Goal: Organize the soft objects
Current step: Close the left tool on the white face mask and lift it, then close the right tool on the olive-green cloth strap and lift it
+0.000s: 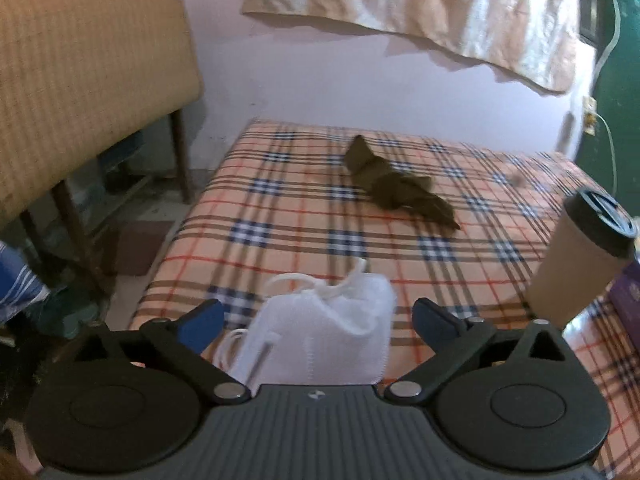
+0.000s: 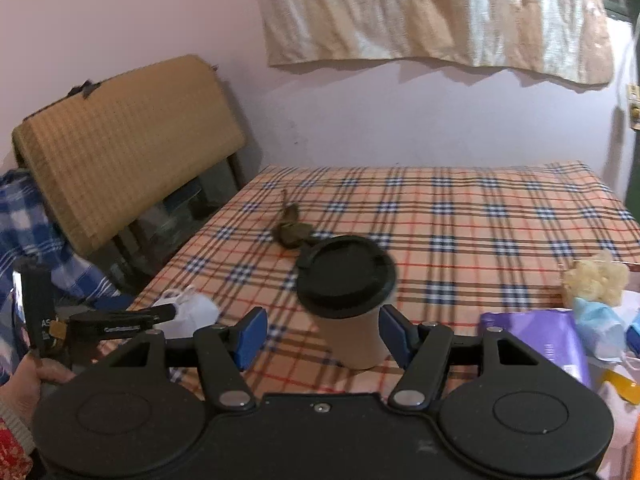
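On plaid bed (image 1: 280, 216), lidded paper cup (image 2: 352, 312) between half-open right claw (image 2: 324, 336), contents hidden, left claw (image 1: 316, 320) wide, empty.

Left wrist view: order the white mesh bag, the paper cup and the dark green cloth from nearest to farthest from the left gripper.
1. White mesh bag: on the bed between the open fingers of the left gripper.
2. Paper cup: to the right, standing upright.
3. Dark green cloth: mid-bed, toward the wall.
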A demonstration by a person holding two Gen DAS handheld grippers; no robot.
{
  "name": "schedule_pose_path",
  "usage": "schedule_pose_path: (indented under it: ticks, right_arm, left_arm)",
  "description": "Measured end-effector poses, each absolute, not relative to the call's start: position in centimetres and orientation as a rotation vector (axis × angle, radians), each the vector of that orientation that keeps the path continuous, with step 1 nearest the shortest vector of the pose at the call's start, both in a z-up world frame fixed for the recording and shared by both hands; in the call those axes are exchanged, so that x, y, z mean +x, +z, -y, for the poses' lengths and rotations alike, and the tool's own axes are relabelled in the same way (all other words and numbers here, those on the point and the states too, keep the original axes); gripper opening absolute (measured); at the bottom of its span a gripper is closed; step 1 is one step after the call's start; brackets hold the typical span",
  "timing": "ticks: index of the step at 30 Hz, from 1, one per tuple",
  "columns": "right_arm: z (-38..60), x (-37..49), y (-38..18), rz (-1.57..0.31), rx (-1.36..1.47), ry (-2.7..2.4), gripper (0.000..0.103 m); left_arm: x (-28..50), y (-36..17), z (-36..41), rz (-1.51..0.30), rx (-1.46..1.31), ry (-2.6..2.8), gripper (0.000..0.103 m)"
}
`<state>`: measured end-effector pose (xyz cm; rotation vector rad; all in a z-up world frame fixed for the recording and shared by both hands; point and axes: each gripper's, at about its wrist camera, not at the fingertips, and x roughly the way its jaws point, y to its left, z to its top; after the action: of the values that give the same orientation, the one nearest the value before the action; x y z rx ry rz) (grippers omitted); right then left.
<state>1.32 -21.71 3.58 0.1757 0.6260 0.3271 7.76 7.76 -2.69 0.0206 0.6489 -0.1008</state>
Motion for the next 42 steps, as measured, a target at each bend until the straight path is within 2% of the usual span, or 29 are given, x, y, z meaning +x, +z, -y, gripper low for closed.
schedule_pose_path:
  ticks: [12, 15, 19, 23, 28, 36, 42]
  right_arm:
    - [15.2, 4.1, 4.0, -0.652, 0.117, 0.406, 0.075]
    - [13.7, 5.5, 3.9, -0.662, 0.116, 0.41, 0.076]
    - [11.8, 7.7, 3.5, -0.675, 0.113, 0.406, 0.077]
    - [9.5, 10.1, 2.7, -0.681, 0.078, 0.38, 0.079]
    - [7.5, 13.9, 0.8, -0.691, 0.042, 0.291, 0.087]
    - [4.7, 22.6, -2.7, -0.749, -0.028, 0.172, 0.092]
    - [3.9, 28.4, -5.2, -0.861, -0.085, 0.135, 0.093]
  left_arm:
    - [11.3, -6.7, -7.5, -0.724, 0.085, -0.137, 0.103]
    - [11.6, -7.2, -7.7, -0.724, 0.092, -0.148, 0.097]
    - [11.8, -7.0, -8.0, -0.713, 0.069, -0.163, 0.077]
    - [12.5, -6.7, -8.1, -0.71, 0.084, -0.144, 0.069]
    - [14.0, -5.8, -9.7, -0.704, 0.036, -0.085, 0.057]
    - [16.1, -5.0, -12.2, -0.706, -0.087, -0.062, 0.051]
    - [16.7, -4.8, -12.8, -0.723, -0.165, -0.088, 0.047]
